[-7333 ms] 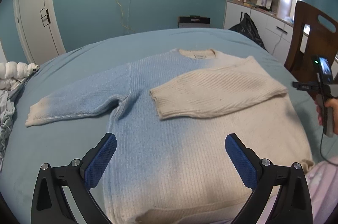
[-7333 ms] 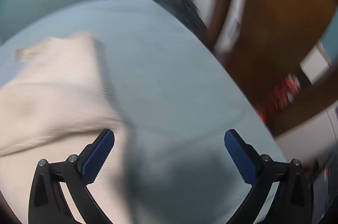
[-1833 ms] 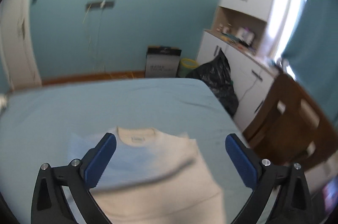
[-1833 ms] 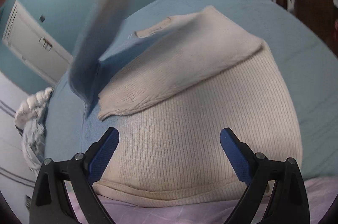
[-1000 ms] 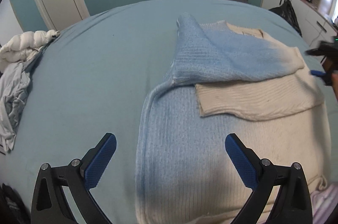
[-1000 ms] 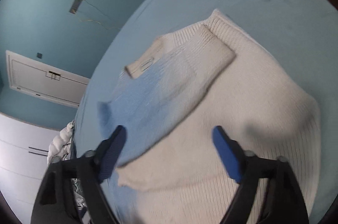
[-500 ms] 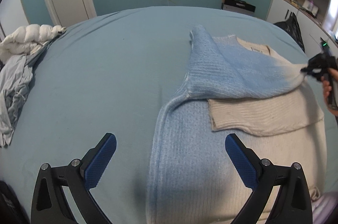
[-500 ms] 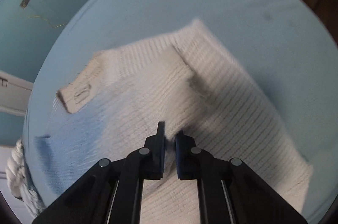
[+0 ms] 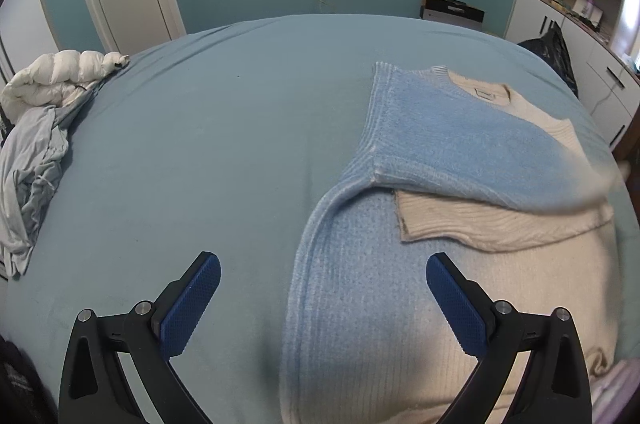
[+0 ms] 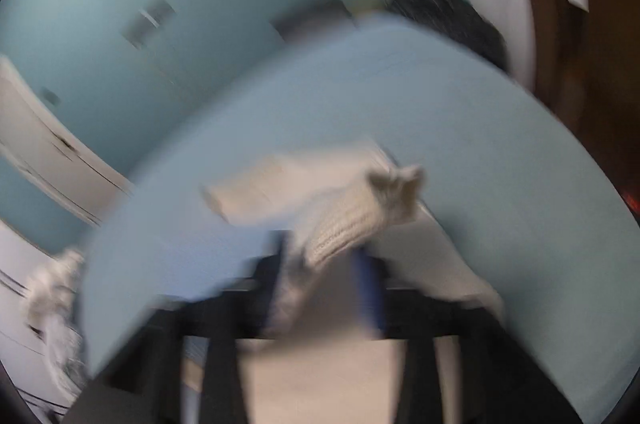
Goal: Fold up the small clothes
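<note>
Near edge: the left gripper (image 9: 320, 264) hangs released, its jaws wide and empty, over the left border of the blue-to-cream ribbed knit sweater (image 9: 360, 324). The sweater lies flat on the pale blue bed sheet (image 9: 180, 144), right of centre.

Middle: the cream sleeve (image 9: 480, 224) is folded across the chest. The blue sleeve (image 9: 460, 144) is laid over it, running to the right.

Right side: the right gripper (image 10: 322, 264) has the blue sleeve's cream cuff (image 10: 392, 192) between its jaws. These have just been opening. The view is badly smeared, so I cannot tell whether the pads press on the knit.

Risks, as judged:
- If the cuff leaves the jaws while raised, it may drop crumpled or past the right side seam. The fold would then be uneven.
- If a pad snags the loose knit as the hand draws off, the blue sleeve could be dragged out of line and shift the cream sleeve beneath.

Far left: a heap of grey and white clothing (image 9: 36, 152) lies well apart and poses no hazard.
</note>
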`<move>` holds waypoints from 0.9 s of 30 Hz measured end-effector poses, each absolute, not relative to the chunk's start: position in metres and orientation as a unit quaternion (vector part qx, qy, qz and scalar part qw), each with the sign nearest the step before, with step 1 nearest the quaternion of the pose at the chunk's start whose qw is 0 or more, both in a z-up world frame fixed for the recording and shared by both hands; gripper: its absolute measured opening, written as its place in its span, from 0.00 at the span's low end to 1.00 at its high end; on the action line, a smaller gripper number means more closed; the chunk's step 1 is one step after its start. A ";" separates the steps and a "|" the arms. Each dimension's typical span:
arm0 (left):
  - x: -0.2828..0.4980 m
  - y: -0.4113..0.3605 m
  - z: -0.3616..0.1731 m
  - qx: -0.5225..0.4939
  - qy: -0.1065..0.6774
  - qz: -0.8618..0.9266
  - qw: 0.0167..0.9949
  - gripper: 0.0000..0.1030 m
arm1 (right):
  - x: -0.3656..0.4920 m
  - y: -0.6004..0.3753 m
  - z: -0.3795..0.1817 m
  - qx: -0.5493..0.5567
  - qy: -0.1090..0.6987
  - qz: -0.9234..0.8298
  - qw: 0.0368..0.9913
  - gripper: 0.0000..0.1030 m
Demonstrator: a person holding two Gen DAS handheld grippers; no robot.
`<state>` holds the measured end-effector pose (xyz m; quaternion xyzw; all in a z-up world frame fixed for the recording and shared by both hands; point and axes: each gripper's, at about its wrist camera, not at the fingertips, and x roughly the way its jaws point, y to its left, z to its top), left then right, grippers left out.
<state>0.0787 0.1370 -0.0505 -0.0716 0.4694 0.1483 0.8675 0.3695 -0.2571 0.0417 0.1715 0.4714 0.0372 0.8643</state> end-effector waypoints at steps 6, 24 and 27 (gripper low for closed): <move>0.079 0.134 -0.051 -0.076 0.470 0.140 0.868 1.00 | 0.334 -0.289 -0.031 0.048 0.514 -0.140 0.845 0.76; 0.081 0.125 -0.054 -0.077 0.476 0.123 0.868 1.00 | 0.341 -0.142 -0.096 -0.037 0.539 0.109 0.834 0.88; 0.080 0.124 -0.054 -0.079 0.475 0.120 0.868 1.00 | 0.336 -0.178 -0.058 0.037 0.507 0.110 0.854 0.88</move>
